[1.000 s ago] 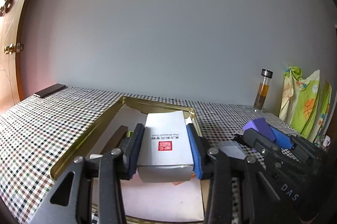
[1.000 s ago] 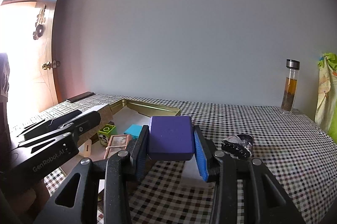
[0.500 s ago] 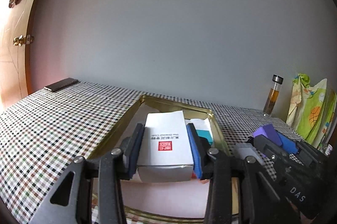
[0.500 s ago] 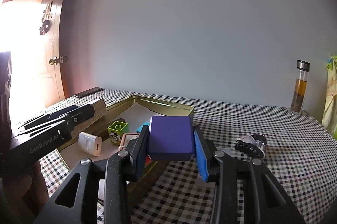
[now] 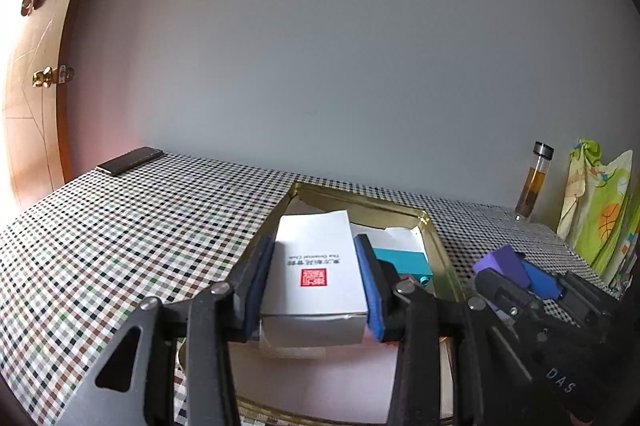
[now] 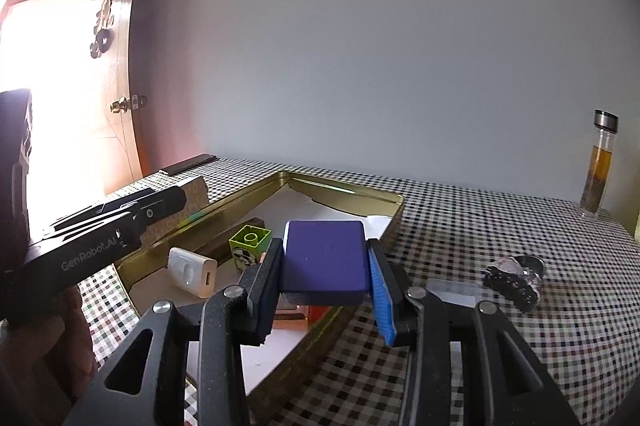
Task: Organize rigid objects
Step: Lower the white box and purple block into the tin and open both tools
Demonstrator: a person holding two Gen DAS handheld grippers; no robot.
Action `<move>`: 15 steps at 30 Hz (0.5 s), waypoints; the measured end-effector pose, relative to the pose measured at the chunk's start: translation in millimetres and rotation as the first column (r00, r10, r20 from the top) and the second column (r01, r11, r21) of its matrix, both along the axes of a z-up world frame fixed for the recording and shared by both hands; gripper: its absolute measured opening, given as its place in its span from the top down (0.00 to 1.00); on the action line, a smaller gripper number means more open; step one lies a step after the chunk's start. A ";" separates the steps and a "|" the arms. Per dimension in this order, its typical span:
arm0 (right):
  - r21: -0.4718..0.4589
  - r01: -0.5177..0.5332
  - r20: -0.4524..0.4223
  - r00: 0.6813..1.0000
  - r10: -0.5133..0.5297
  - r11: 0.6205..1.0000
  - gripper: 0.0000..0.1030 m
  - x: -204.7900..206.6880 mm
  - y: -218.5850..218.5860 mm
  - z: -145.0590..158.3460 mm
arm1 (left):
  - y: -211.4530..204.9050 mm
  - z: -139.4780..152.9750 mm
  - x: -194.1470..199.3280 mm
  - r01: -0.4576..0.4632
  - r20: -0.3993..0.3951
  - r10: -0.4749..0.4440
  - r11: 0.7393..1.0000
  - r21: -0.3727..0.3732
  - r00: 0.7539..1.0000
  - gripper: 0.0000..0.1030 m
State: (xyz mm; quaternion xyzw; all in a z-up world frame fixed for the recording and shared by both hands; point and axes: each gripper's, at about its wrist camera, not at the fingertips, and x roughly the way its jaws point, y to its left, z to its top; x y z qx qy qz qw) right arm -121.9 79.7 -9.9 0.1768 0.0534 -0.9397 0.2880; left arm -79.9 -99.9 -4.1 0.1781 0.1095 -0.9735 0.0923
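Note:
My left gripper (image 5: pixel 314 246) is shut on a white box (image 5: pixel 316 266) with a red stamp, held over the gold tray (image 5: pixel 436 238). My right gripper (image 6: pixel 324 246) is shut on a purple block (image 6: pixel 324 258), above the tray's near right rim (image 6: pixel 344 186). Inside the tray lie a teal box (image 5: pixel 404 262), a green toy brick (image 6: pixel 250 244) and a white charger (image 6: pixel 192 272). Each gripper shows in the other's view: the right gripper (image 5: pixel 516 266) at the right, the left gripper (image 6: pixel 120 222) at the left with a hand behind it.
The table has a checked cloth (image 5: pixel 120 234). A glass bottle (image 6: pixel 600 166) with amber liquid stands at the back right. A black chain-like item (image 6: pixel 514 280) lies right of the tray. A dark flat slab (image 5: pixel 130 161) sits at the far left corner, colourful fabric (image 5: pixel 596 202) at the right edge.
Both grippers have swung leftward, so the tray sits further right in each view. The charger and green brick have come into the right view. Both grips are unchanged.

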 end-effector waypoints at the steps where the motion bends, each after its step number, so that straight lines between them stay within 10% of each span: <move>1: 0.003 -0.003 0.002 1.000 0.003 1.000 0.59 -0.9 -2.5 0.0 | -0.3 0.5 -3.0 0.006 0.010 -0.006 1.000 -0.003 1.000 0.62; 15: 0.026 -0.037 0.095 0.995 0.034 0.999 0.59 -41.1 -24.0 -6.2 | -2.0 2.2 -33.9 0.049 0.096 -0.044 0.998 -0.048 0.994 0.61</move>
